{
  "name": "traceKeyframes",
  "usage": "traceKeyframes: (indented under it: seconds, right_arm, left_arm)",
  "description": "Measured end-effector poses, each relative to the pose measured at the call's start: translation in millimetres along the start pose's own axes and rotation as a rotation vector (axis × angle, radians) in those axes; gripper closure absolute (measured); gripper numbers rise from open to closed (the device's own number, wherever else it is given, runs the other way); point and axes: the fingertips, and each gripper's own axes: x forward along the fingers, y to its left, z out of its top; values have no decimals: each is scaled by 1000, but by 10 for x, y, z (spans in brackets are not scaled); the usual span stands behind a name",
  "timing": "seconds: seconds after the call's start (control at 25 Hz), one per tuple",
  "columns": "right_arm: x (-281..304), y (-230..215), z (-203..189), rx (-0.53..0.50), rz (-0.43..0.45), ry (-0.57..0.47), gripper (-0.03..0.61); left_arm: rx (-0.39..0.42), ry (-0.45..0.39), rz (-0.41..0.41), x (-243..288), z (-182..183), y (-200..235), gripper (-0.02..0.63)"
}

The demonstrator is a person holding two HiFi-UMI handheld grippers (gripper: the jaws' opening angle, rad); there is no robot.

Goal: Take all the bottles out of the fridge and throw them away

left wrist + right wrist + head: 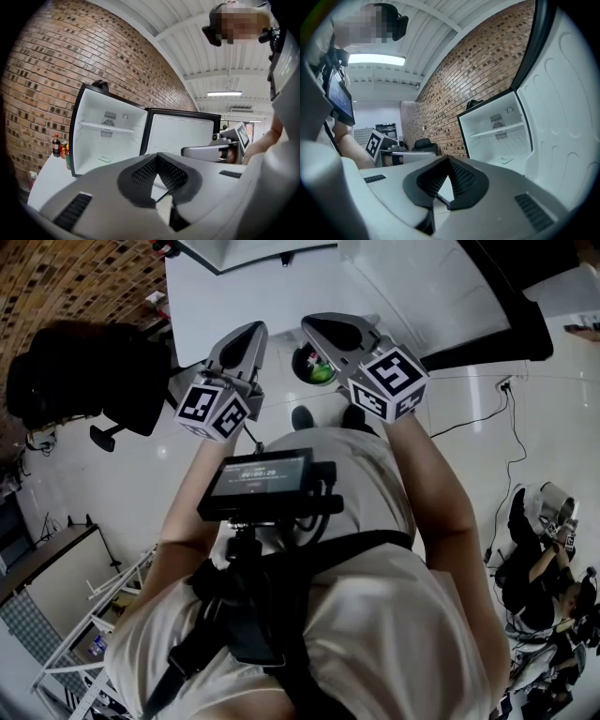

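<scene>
The small fridge (93, 140) stands open on a white counter against the brick wall. Its inside shows one bare shelf (108, 127) and a paper slip on the floor, no bottles. Its door (180, 133) swings out to the right. A dark bottle with a red cap (56, 145) and cans stand outside, at the fridge's left. My left gripper (157, 156) is shut on nothing and points at the fridge. My right gripper (448, 159) is shut and empty too, beside the door (562, 117). In the head view both grippers, left (253, 332) and right (313, 326), hover above a bin (314, 367).
The bin on the floor holds something green. A black office chair (84, 371) stands at the left by the brick wall. A cable (487, 409) trails across the pale floor at the right. A seated person (539, 563) is at the far right, white racks (84, 634) at lower left.
</scene>
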Motion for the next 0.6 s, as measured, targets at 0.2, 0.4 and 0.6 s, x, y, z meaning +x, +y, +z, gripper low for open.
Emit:
traceKeyframes:
  seconds: [0.2, 0.4, 0.6]
  right_arm:
    - [-227, -188, -15, 1, 32, 3, 574]
    - [-291, -286, 24, 7, 55, 5, 572]
    - [-222, -409, -9, 22, 54, 22, 572]
  left_arm:
    - [-8, 19, 31, 234, -66, -203, 601]
    - [13, 59, 99, 274, -101, -174, 601]
    - [-5, 81, 135, 315, -158, 20, 601]
